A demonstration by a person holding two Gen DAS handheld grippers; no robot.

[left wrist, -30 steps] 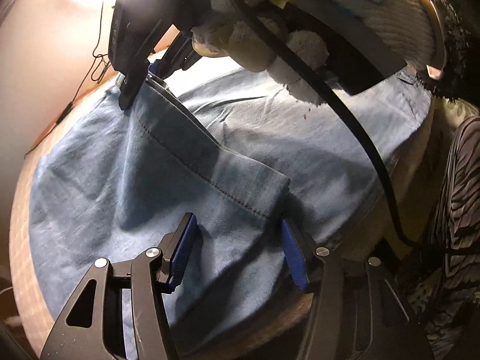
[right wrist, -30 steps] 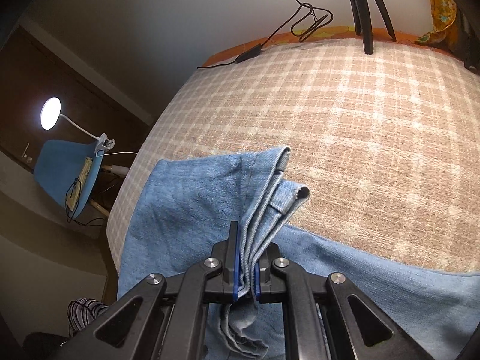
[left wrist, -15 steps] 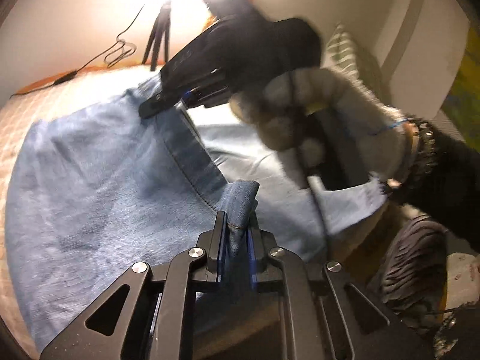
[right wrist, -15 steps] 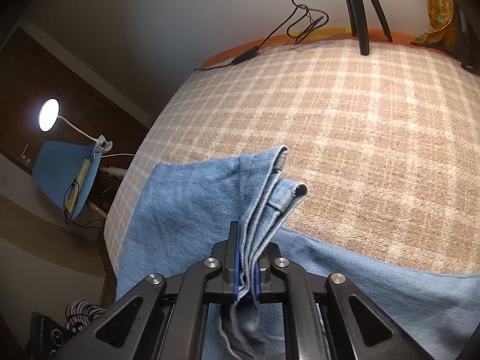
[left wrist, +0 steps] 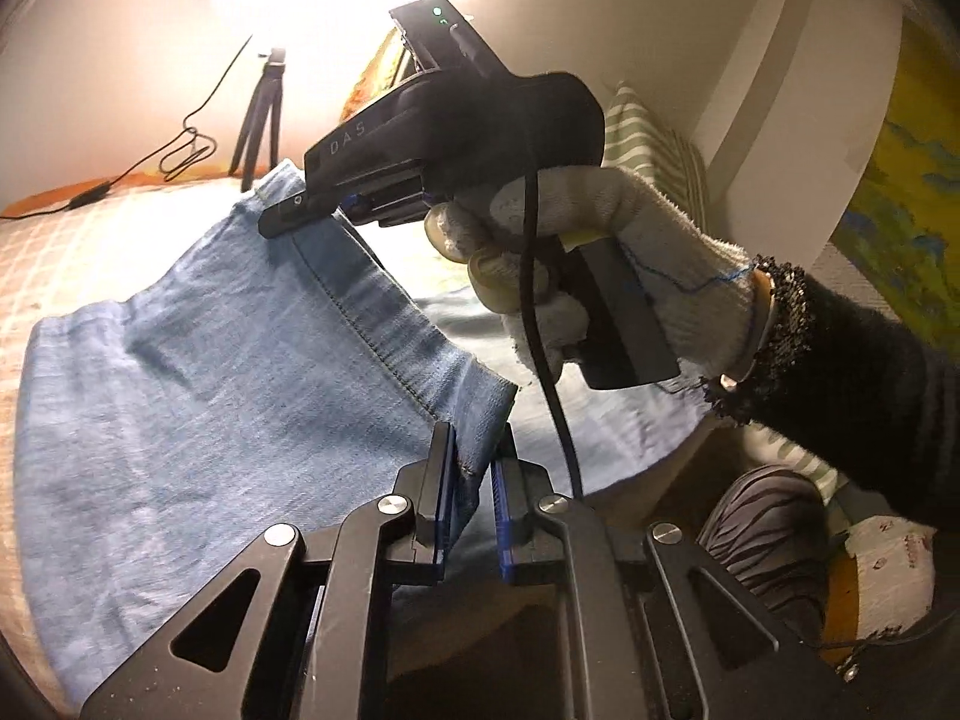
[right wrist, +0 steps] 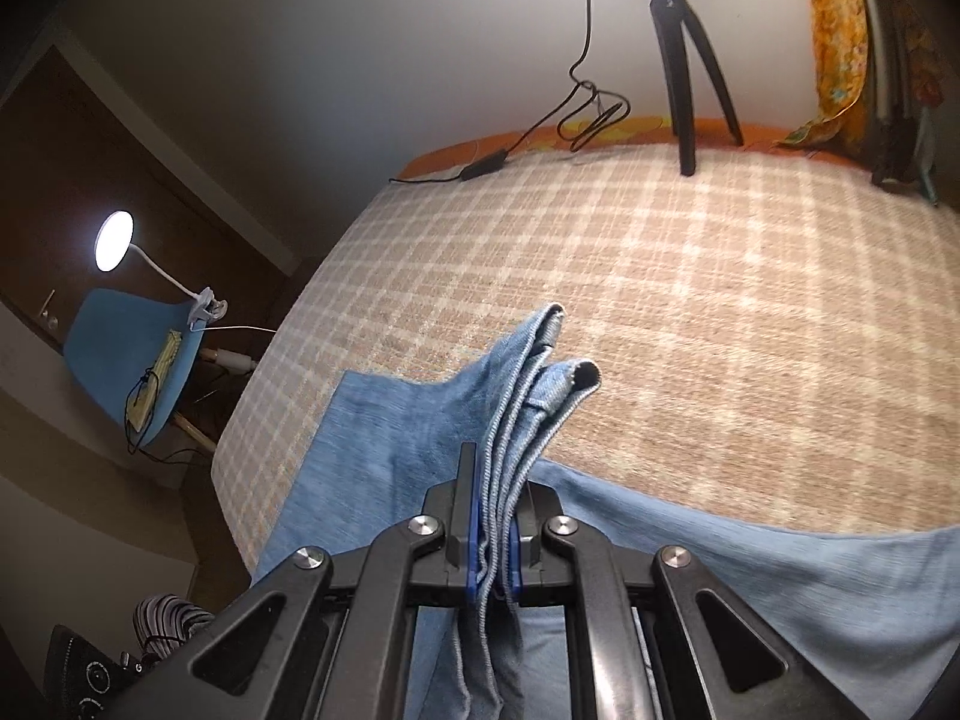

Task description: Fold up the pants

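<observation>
Left claw (left wrist: 471, 504) went from spread to clamped on the jeans (left wrist: 228, 372) hem corner; right claw (right wrist: 493, 546) stays clamped on the other. Hem runs taut claw to claw, jeans hanging below toward the bed (right wrist: 690, 312).

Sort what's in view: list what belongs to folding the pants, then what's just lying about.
For the job: pants, left gripper, right gripper, both clamped on the hem; checked bed cover.

Lying about: tripod, black cable, clip lamp, blue chair.
</observation>
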